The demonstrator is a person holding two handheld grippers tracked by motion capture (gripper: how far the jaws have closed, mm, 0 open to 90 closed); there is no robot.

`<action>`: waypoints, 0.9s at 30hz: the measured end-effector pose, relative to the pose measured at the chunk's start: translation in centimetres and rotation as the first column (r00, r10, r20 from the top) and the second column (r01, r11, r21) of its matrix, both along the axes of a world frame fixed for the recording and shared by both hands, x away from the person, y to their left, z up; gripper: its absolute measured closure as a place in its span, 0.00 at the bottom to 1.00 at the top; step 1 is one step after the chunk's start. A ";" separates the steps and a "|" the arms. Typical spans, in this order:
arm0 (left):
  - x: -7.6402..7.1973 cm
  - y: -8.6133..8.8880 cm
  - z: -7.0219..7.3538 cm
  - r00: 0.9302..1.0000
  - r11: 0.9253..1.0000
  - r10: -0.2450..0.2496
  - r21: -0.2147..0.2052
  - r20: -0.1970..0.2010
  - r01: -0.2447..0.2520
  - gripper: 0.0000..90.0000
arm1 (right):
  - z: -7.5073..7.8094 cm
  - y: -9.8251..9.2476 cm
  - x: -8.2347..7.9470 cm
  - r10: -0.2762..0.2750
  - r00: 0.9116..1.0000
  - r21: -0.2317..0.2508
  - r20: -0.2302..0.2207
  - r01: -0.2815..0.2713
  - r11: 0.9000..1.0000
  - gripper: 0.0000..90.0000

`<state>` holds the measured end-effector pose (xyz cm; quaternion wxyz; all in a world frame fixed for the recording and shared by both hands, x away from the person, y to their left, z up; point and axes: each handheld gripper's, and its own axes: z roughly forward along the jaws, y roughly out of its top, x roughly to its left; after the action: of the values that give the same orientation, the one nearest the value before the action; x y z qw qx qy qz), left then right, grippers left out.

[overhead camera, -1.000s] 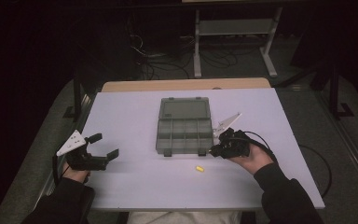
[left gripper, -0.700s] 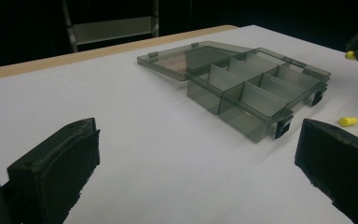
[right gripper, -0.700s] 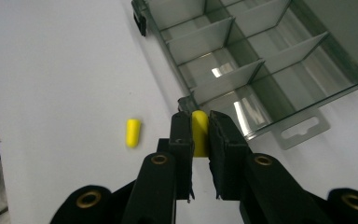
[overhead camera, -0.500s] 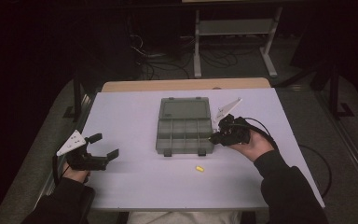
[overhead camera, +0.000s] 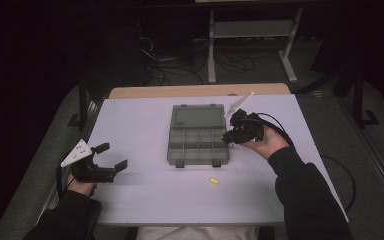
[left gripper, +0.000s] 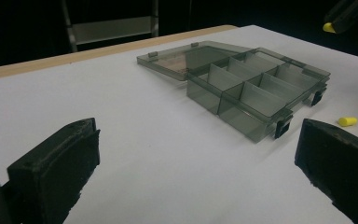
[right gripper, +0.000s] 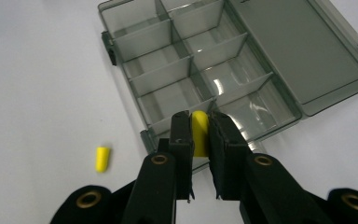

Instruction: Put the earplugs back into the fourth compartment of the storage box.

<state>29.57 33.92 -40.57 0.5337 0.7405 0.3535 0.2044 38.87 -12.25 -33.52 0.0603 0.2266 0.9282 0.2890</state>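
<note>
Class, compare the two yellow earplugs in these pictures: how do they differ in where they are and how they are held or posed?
The held earplug is clamped upright in the right tool, above the near edge of the open organizer box. The loose earplug lies on its side on the white table, beside the box and touching nothing else. The held one is partly hidden by the jaws; the loose one shows whole. Both are small, yellow and outside the compartments.

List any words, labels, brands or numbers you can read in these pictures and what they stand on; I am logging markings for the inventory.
None can be read.
Smoky grey clear plastic compartment box: no label or lettering shows on its open lid or dividers.
Small yellow foam earplug on the table: plain.
Second yellow foam earplug pinched in the right tool: plain.
Left tool, white table: no markings.
</note>
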 end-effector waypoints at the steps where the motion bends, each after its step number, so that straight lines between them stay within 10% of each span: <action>1: 0.0 0.0 0.0 1.000 1.000 0.000 0.000 0.000 0.000 0.00 | 0.0 0.0 0.2 -0.003 1.000 -0.003 -0.002 0.003 1.000 0.87; 27: 0.0 0.0 0.0 1.000 1.000 -0.004 0.000 -0.003 0.004 0.00 | -3.3 1.3 4.6 -0.075 0.996 -0.057 -0.044 0.072 0.996 0.87</action>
<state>29.60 33.90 -40.60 0.5336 0.7414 0.3530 0.2023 43.43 -10.94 -36.81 0.0557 0.2654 0.9280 0.2554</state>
